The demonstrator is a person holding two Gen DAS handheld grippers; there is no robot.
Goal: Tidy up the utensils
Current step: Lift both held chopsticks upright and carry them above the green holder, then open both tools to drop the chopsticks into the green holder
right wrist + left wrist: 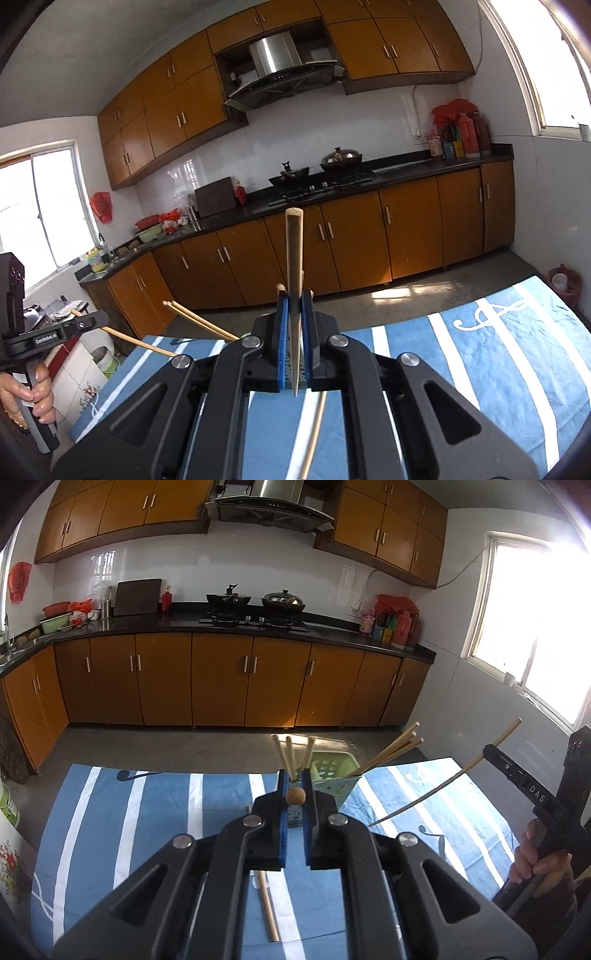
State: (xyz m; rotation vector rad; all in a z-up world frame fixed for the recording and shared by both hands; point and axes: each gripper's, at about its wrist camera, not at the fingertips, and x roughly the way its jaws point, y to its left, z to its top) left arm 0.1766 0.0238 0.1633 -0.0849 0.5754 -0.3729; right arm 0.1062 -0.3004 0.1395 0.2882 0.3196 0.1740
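My left gripper is shut on a wooden chopstick seen end-on, above the blue striped cloth. Just past it stands a green perforated utensil holder with several chopsticks leaning in it. My right gripper is shut on a chopstick that points up and forward. In the left wrist view, that gripper is at the right with its chopstick slanting across. A loose chopstick lies on the cloth below my left gripper; another one lies below my right gripper.
The table carries a blue cloth with white stripes. Beyond is a kitchen floor, orange cabinets and a black counter with a stove and pots. A bright window is at the right. A floral box sits at the left.
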